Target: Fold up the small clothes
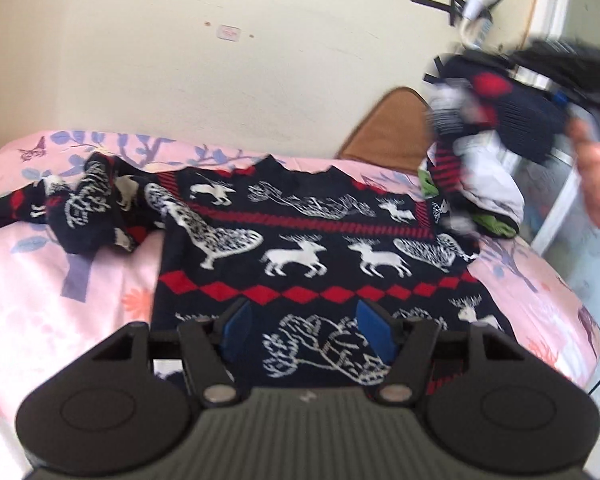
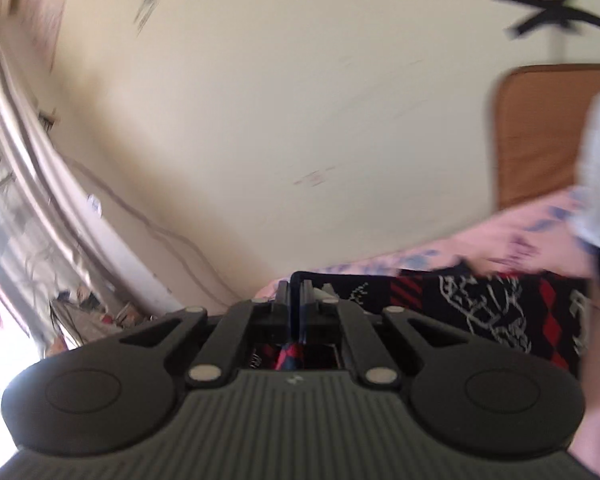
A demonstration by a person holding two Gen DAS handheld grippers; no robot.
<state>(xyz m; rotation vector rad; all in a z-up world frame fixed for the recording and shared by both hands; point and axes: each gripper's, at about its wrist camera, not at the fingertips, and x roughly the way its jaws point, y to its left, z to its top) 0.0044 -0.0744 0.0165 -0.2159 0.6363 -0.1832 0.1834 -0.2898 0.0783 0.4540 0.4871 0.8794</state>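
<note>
Pink floral bedsheet [image 1: 100, 320] covered the bed, cream wall [image 1: 260, 60] behind. We saw the navy reindeer sweater [image 1: 300, 256] spread flat on it, left sleeve bunched. Left gripper [image 1: 302, 330] hovered over the hem w/ jaws released, nothing between. Right gripper [image 2: 299, 312] had jaws clenched, prob. pinching sweater fabric; view blurred.

My left gripper [image 1: 304, 330] has matte black linkage arms, blue pads [image 1: 374, 330] on its fingers, silver pivot screws, two round black discs and a ribbed grey body. My right gripper [image 2: 298, 300] is built alike, black and ribbed grey.
</note>
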